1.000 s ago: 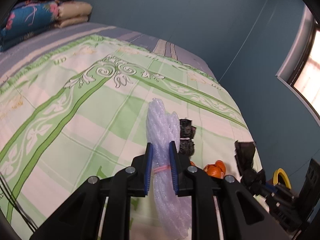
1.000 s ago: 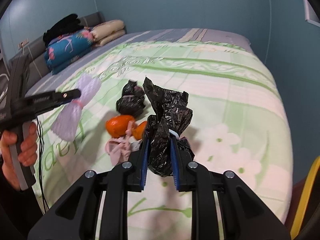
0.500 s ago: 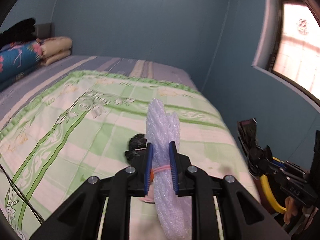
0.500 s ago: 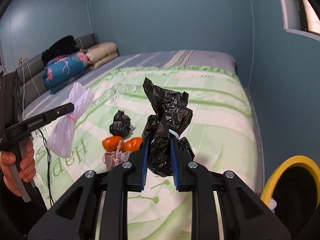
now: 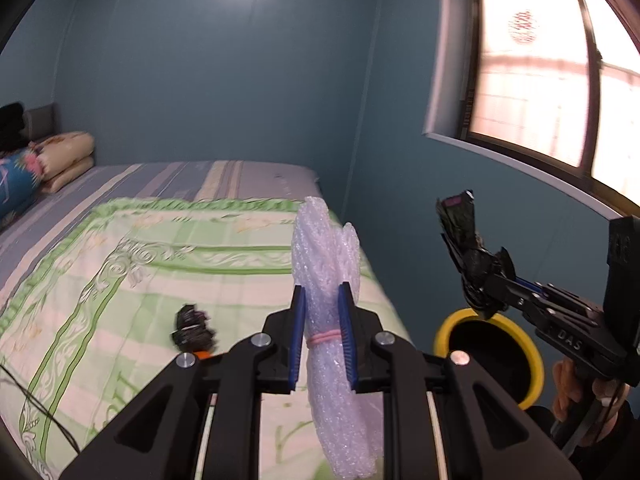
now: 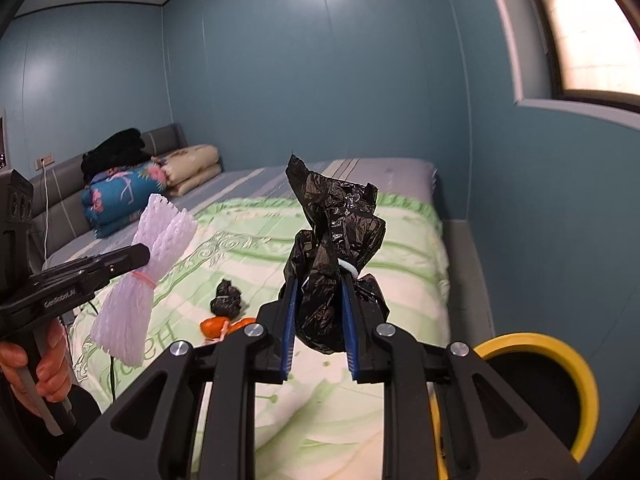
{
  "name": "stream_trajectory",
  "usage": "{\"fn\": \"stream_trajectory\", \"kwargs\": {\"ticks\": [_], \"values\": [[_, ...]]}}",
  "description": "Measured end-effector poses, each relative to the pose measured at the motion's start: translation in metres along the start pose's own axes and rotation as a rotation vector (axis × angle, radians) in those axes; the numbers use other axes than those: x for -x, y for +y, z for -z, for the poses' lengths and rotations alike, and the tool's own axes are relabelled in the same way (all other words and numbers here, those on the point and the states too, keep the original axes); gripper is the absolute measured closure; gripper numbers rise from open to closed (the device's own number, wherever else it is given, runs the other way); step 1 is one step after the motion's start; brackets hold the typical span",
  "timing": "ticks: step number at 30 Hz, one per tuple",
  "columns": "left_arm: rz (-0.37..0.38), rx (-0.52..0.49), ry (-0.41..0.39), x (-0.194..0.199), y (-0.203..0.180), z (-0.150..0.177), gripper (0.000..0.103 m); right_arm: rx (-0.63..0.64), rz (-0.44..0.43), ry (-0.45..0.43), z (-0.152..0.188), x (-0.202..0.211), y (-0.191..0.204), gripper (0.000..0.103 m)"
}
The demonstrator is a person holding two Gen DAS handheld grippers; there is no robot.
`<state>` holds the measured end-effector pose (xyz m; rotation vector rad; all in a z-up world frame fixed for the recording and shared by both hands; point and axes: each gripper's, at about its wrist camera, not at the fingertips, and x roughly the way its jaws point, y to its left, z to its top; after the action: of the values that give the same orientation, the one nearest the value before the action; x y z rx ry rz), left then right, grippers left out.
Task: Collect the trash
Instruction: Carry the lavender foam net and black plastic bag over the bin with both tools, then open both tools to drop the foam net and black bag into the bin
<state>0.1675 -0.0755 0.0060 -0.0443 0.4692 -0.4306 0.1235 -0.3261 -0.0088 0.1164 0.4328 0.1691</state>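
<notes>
While both loads are being held in open air off the bed's (image 6: 400,240) right edge, near the yellow-rimmed bin (image 6: 576,364), a white foam-net bundle (image 5: 332,312) is being clamped by the left gripper (image 5: 322,334) and a crumpled black bag (image 6: 332,264) by the right gripper (image 6: 318,324).
</notes>
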Motion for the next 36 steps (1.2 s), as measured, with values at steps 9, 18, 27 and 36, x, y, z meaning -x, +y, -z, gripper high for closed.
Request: {"fn": "stream_trajectory", "kwargs": {"ticks": [9,18,27,36], "values": [[0.097,-0.087,-0.012,-0.003,-0.066,-0.008,0.087,-0.034,0.092,-0.053,0.003,0.044,-0.043,0.084],[0.179,-0.158,0.017,-0.027,-0.123,-0.010,0.087,-0.097,0.182,-0.066,0.014,0.068,-0.087,0.084],[0.244,-0.208,0.079,-0.068,-0.173,0.001,0.087,-0.170,0.255,-0.023,0.039,0.072,-0.134,0.084],[0.304,-0.216,0.164,-0.114,-0.210,0.023,0.087,-0.258,0.309,0.056,0.066,0.062,-0.175,0.084]]}}
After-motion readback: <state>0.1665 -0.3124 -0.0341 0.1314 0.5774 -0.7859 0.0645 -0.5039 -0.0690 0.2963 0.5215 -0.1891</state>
